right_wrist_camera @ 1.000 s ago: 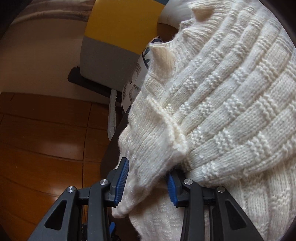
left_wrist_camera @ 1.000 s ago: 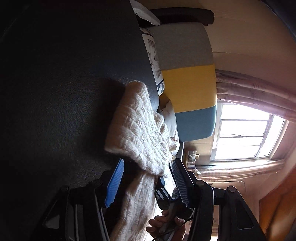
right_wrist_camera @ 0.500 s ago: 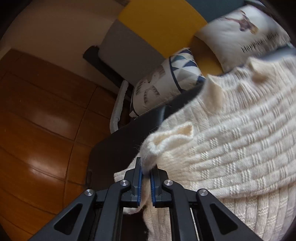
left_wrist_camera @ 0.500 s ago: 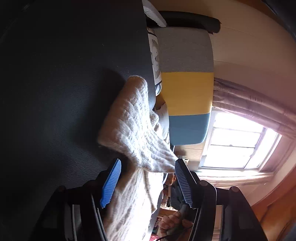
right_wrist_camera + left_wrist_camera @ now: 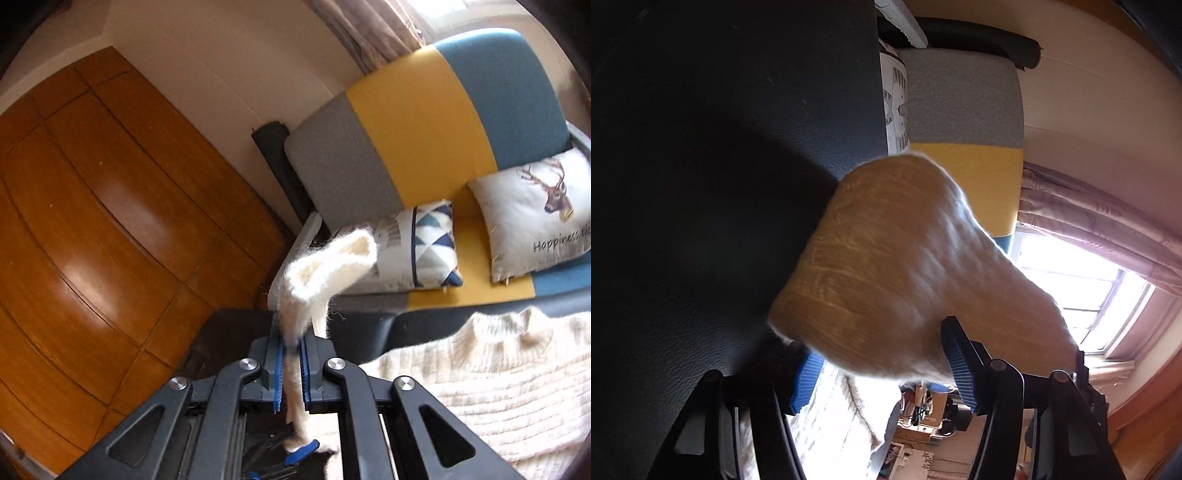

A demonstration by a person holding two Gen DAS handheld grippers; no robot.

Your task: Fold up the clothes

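A cream knitted sweater (image 5: 894, 266) fills the middle of the left wrist view as a blurred, raised fold over the black table (image 5: 701, 184). My left gripper (image 5: 881, 339) is open around that fold, with the fabric between its blue pads (image 5: 956, 362). Whether the pads touch the knit is unclear. In the right wrist view my right gripper (image 5: 291, 343) is shut on a narrow edge of the sweater (image 5: 325, 269), which sticks up above the tips and trails down behind them. The sweater's body (image 5: 480, 369) lies low at the right.
A grey, yellow and blue sofa (image 5: 424, 122) stands beyond the table, with a deer pillow (image 5: 535, 210) and a triangle-patterned pillow (image 5: 424, 251). Wooden wardrobe doors (image 5: 92, 221) fill the left. A bright window (image 5: 1082, 288) with curtains shows in the left wrist view.
My right gripper shut on the sweater's edge and rose with it, so the sofa came into view. The left gripper moved closer to the fold, which now looks larger and blurred.
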